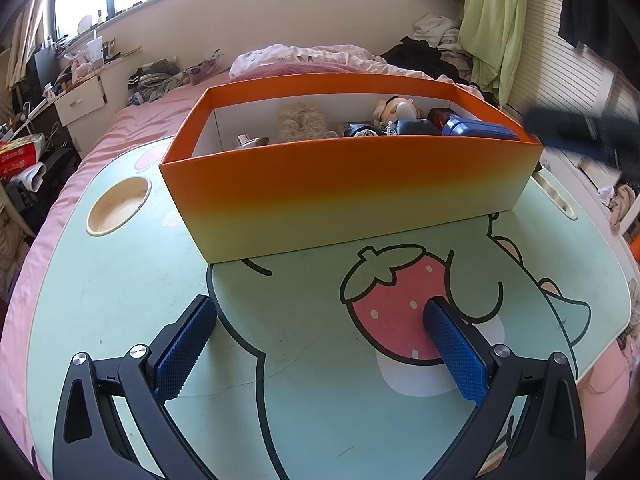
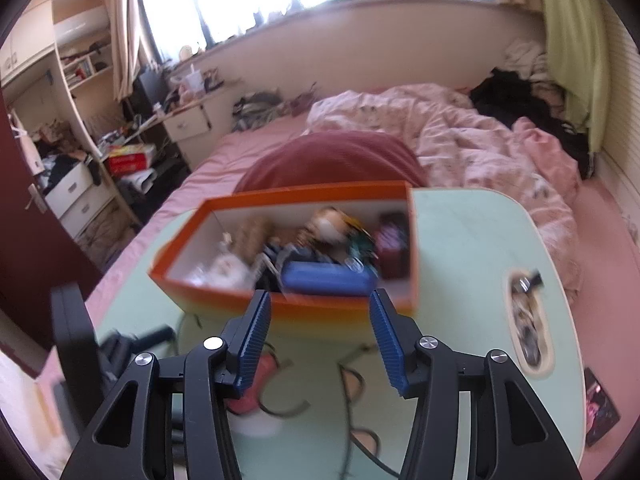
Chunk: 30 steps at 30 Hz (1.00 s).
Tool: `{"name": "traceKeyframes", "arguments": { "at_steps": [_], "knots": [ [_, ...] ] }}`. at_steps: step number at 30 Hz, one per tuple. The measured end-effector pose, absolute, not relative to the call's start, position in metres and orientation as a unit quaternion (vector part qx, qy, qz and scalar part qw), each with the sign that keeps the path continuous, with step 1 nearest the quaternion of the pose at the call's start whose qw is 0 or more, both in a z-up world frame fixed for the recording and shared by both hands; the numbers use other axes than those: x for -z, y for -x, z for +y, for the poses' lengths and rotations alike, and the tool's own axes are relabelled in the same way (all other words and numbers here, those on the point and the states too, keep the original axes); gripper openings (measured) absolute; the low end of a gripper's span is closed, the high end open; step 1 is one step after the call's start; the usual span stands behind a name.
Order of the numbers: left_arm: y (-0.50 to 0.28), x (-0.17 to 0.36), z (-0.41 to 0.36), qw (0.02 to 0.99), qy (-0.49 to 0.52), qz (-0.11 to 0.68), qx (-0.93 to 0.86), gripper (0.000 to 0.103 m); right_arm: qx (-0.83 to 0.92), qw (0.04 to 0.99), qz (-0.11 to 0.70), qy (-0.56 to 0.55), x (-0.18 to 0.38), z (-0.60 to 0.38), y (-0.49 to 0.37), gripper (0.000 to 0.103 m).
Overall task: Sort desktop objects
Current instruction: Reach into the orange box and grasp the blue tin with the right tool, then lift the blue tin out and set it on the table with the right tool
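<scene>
No readable text, labels, brands or numbers anywhere. A red packet [image 1: 18, 156] on the cluttered shelf at the left carries printing too small and blurred to read.

Bedroom (rumpled bed [image 2: 460, 140], curtains [image 1: 494, 20])

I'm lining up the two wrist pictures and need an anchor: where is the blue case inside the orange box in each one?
Left wrist view: the blue case peeks over the near wall at the right end of the orange box.
Right wrist view: the blue case lies against the near wall, centre-right of the box, just beyond the fingers.
Shared landmark: the strawberry print on the green table.
</scene>
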State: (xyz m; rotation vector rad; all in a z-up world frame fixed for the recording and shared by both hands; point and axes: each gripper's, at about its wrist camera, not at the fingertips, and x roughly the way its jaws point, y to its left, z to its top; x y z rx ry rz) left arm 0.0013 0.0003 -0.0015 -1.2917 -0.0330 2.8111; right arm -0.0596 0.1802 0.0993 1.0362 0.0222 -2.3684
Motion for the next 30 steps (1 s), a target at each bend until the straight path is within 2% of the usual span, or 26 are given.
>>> {"name": "traceKeyframes", "arguments": {
  "at_steps": [2, 3, 4, 11, 13, 18, 23, 27, 29, 30],
  "knots": [
    [-0.001, 0.001, 0.001, 0.024, 0.418, -0.011, -0.908, 0.103, 0.88, 0.258, 0.03, -0.397, -0.109, 0.167, 0.07, 0.066],
    [-0.001, 0.001, 0.0, 0.024, 0.418, -0.011, -0.908, 0.103, 0.873, 0.254, 0.049, -0.413, -0.111, 0.158, 0.077, 0.076],
    [-0.001, 0.001, 0.0, 0.025, 0.418, -0.011, -0.908, 0.103, 0.864, 0.257, 0.058, -0.429, -0.111, 0.154, 0.082, 0.076],
    [-0.001, 0.001, 0.0, 0.026, 0.418, -0.012, -0.908, 0.103, 0.806, 0.238, 0.067, -0.537, -0.08, 0.143, 0.126, 0.076],
    [-0.001, 0.001, 0.0, 0.026, 0.418, -0.011, -0.908, 0.103, 0.793, 0.242, 0.075, -0.555, -0.071, 0.14, 0.129, 0.068],
    [0.0, 0.001, 0.0, 0.028, 0.418, -0.012, -0.908, 0.103, 0.798, 0.237, 0.089, -0.548, -0.066, 0.137, 0.128, 0.068],
    [0.0, 0.001, 0.001, 0.033, 0.418, -0.012, -0.908, 0.103, 0.836, 0.258, 0.025, -0.484, -0.089, 0.153, 0.118, 0.067],
    [0.001, 0.002, 0.001, 0.034, 0.418, -0.013, -0.908, 0.103, 0.89, 0.273, -0.026, -0.363, -0.12, 0.188, 0.067, 0.067],
    [0.0, 0.001, 0.001, 0.034, 0.418, -0.013, -0.908, 0.103, 0.896, 0.281, -0.028, -0.341, -0.119, 0.201, 0.043, 0.067],
    [0.001, 0.002, 0.001, 0.034, 0.418, -0.013, -0.908, 0.103, 0.898, 0.283, -0.027, -0.335, -0.114, 0.208, 0.031, 0.054]
  ]
}}
